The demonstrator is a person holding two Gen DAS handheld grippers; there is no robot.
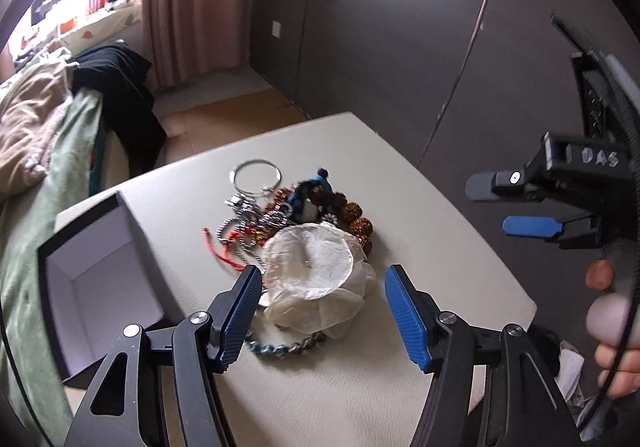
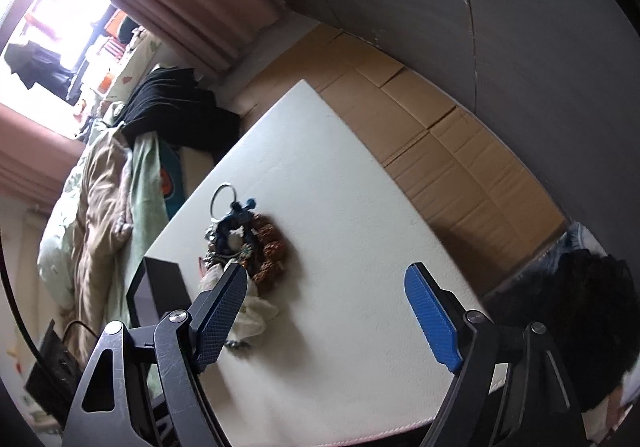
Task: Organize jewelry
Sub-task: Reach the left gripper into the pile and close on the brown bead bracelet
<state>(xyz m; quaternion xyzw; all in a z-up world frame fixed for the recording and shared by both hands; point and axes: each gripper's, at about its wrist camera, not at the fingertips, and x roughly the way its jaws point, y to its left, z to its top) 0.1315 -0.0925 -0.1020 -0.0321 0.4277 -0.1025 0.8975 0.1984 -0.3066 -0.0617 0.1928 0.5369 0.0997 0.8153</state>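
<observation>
Left gripper [image 1: 324, 311] is spread with nothing in it, framing the white shell piece [image 1: 316, 271] at the near end of the jewelry pile [image 1: 296, 223] mid-table [image 1: 420, 207]; right gripper [image 2: 324, 311] is also spread and empty, off to the pile's right. Best move: drop the left lower so the pads straddle only the shell piece, close gently, lift clear of the tangled chains, then over to the box [image 1: 100, 279]. Count: one box, one silver ring [image 1: 256, 175], one brown bead bracelet [image 1: 352, 219], one greenish bead strand [image 1: 284, 347]; chains too blurred to count, maybe two or three.
</observation>
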